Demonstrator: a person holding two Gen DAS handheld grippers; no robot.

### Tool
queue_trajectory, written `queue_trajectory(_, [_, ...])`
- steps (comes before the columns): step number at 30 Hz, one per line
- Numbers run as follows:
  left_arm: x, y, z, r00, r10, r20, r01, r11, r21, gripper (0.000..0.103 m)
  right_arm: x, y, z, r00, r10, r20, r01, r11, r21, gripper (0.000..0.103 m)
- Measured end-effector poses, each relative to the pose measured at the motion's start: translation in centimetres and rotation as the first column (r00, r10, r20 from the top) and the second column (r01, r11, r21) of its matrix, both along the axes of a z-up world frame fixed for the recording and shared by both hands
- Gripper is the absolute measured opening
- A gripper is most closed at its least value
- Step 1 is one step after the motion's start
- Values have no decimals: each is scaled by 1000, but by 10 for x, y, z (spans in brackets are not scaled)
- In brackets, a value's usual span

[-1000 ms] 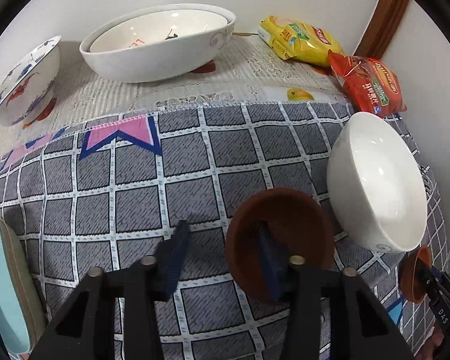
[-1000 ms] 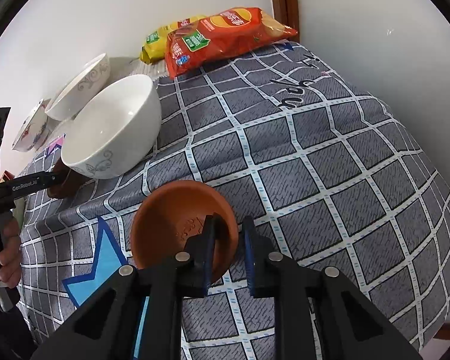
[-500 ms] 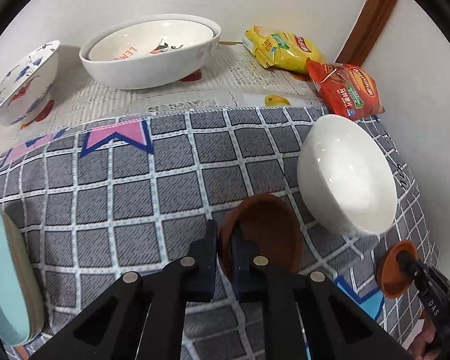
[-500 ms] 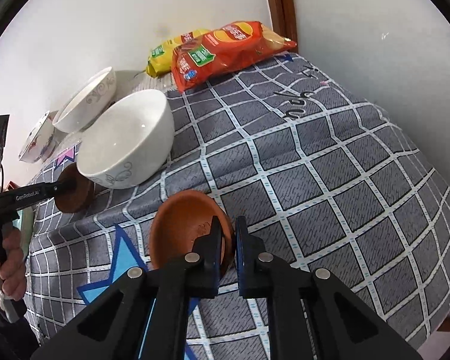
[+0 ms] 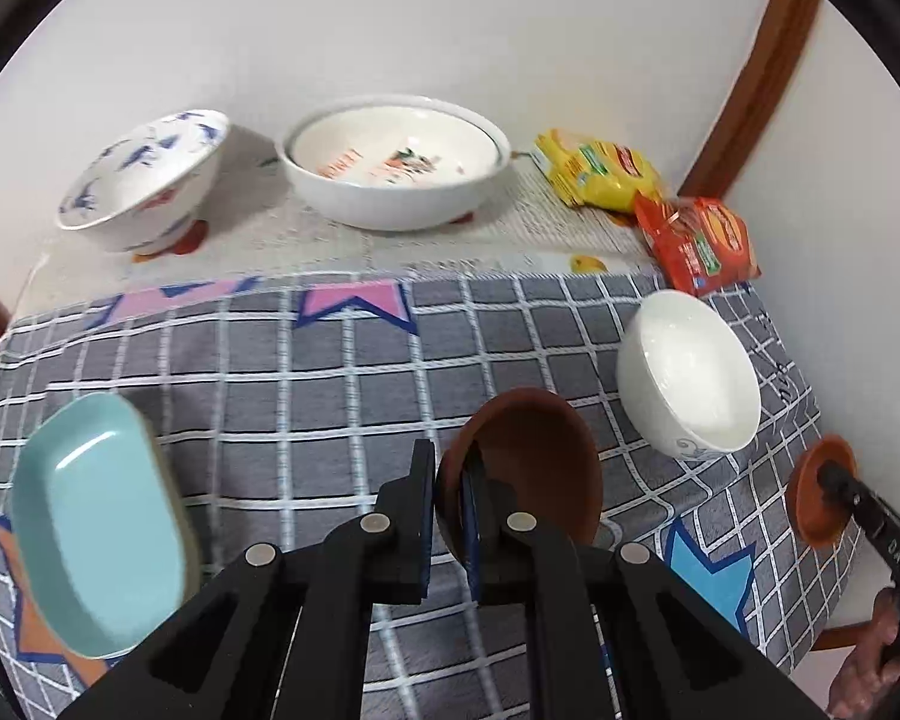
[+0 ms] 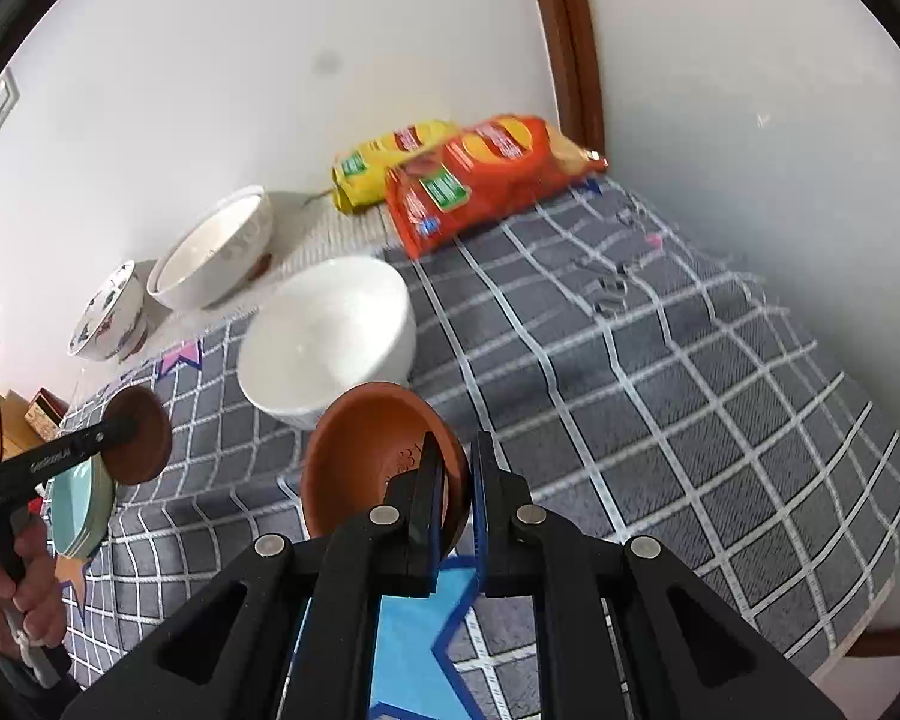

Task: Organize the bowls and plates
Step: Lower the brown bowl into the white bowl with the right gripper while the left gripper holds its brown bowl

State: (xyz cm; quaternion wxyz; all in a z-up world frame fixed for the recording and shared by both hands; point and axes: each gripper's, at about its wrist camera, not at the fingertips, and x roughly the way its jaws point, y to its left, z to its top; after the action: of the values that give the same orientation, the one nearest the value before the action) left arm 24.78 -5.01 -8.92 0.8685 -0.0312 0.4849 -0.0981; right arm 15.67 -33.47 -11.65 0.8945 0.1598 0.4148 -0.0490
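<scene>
Two wrist views look down over a desk [image 5: 330, 372] covered with a grey checked cloth.

In the left wrist view, from left to right: a pale blue oblong dish [image 5: 99, 531] lies near the front left edge. Behind it, by the wall, stands a white bowl with blue painting [image 5: 141, 180], and beside that a wide white bowl [image 5: 396, 165] with a smaller one nested inside. At lower centre the left tongs [image 5: 447, 498] are closed narrowly on the near rim of a dark brown saucer [image 5: 534, 468], held tilted on edge with its hollow facing the camera. To its right a plain white bowl [image 5: 687, 375] sits on the cloth, just beside the saucer. Further back, a yellow snack bag [image 5: 597, 174] and a red snack bag [image 5: 699, 243] lie near the corner.

In the right wrist view, the person's left hand [image 6: 15, 588] grips its tool at the far left edge, arm low, tongs pointing up and right. At centre the right tongs [image 6: 456, 480] pinch the rim of an orange-brown saucer [image 6: 372, 456] — also tilted, just in front of the white bowl.
</scene>
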Motion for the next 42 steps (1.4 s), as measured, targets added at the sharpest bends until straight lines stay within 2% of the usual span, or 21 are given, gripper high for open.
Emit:
queue_trajectory(5, [-7,24,8,999,34,15,-34,999,-1,8,19,18,17,999,25,22,-24,999,-28,9])
queue_trajectory(13, [-3,47,2,997,70,7,-70,997,-16,8,50,42,21,998,62,26,-60,997,-55,9])
queue_trajectory(27, [17,51,-14,998,65,-20,-65,997,-33,8,101,48,-13,996,58,-68,-65,992,-110,9])
queue_trajectory(42, [25,39,-19,999,30,-21,-31,999,-34,8,132,53,-39,987,78,-137,-96,986,-134,9])
